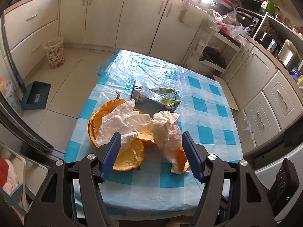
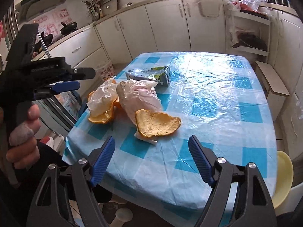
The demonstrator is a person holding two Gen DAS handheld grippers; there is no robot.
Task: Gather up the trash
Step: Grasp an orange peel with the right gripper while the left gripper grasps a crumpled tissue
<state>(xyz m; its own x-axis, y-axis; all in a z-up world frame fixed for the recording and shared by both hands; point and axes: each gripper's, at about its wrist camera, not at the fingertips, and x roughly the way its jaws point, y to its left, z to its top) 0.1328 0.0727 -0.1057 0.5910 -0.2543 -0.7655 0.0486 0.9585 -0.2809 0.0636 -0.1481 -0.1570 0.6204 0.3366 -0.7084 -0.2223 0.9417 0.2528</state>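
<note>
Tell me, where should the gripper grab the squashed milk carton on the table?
Probably by a long edge. The carton lies flattened on its side on the table, behind the orange peels and crumpled tissues. Its right side faces bare tablecloth, so the open right gripper could come in low from there and pinch the thin flat body across its thickness.

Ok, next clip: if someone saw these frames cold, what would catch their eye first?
Most likely the heap of orange peels and crumpled white tissues on the near left part of the blue-checked table, with a flattened carton lying just behind it. Next, the left gripper and right gripper, both open and holding nothing. On the floor by the cabinets stands a floral wastebasket.
</note>
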